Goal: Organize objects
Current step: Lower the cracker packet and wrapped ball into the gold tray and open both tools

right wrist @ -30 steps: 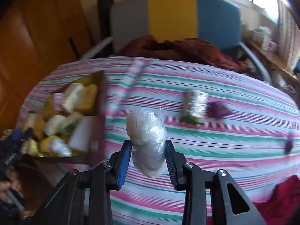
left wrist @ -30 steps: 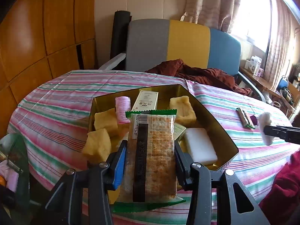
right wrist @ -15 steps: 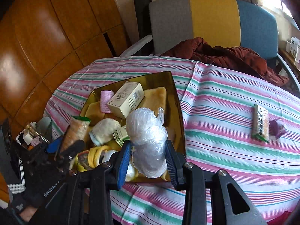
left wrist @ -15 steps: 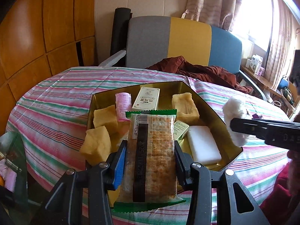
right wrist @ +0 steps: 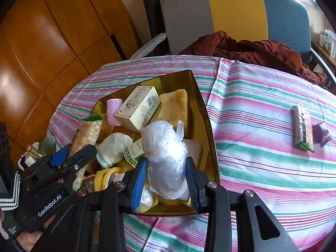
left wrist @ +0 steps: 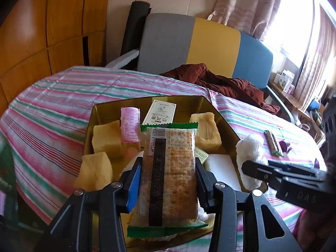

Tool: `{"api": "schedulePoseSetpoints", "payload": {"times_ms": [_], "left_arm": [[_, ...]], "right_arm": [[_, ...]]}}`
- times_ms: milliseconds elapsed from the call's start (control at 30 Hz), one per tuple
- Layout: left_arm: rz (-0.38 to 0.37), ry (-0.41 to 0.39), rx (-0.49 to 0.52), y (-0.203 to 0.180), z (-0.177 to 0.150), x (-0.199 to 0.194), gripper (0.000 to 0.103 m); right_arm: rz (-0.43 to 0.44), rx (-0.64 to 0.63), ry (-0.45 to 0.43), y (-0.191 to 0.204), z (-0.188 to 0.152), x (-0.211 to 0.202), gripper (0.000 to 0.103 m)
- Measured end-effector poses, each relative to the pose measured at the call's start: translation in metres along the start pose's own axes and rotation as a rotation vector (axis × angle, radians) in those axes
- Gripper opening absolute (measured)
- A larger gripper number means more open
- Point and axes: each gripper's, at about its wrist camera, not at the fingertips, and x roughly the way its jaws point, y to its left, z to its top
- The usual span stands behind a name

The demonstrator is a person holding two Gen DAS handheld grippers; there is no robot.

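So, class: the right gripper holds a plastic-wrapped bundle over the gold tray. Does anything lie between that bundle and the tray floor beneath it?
Yes. Under the plastic-wrapped bundle in the right gripper, the gold tray is crowded: a white block and a small green-printed packet lie under it. The gripper's jaws are opening, so it would land on them.

left cam: close, looks down-fwd along fingers.
right cam: same, from right.
shared: gold tray [left wrist: 226,124] [right wrist: 206,113], striped cloth [left wrist: 52,113] [right wrist: 262,105].
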Motion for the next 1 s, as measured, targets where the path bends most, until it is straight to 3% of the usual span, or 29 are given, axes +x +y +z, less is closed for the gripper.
{"api": "schedulePoseSetpoints", "payload": {"times_ms": [167,300,400,800,867,933,1000], "left_arm": [[-0.021,0.019,-0.019,0.001,0.005,0.015,0.046],[-0.033,0.024,-0.024,0.000,0.005,0.021,0.047],[-0.033,0.034,-0.036,0.002,0.003,0.024,0.058],[0.102,-0.053,0.054,-0.003,-0.014,-0.008,0.059],[0.111,-0.063,0.061,-0.003,-0.016,-0.014,0.059],[0.116,-0.070,0.070,-0.003,-0.019,-0.019,0.059],[0.124,-0.076,0.077,-0.005,-0.021,-0.024,0.059]], "right_arm": [[0.010,0.001,0.025,0.002,-0.001,0.014,0.038],[0.011,-0.024,0.040,0.007,-0.007,0.022,0.047],[0.012,-0.026,0.045,0.008,-0.011,0.024,0.047],[-0.047,-0.058,0.012,0.015,-0.021,0.009,0.050],[-0.068,-0.070,0.007,0.017,-0.023,0.008,0.055],[-0.080,-0.079,0.001,0.018,-0.025,0.006,0.074],[-0.093,-0.090,-0.005,0.020,-0.027,0.004,0.077]]}}
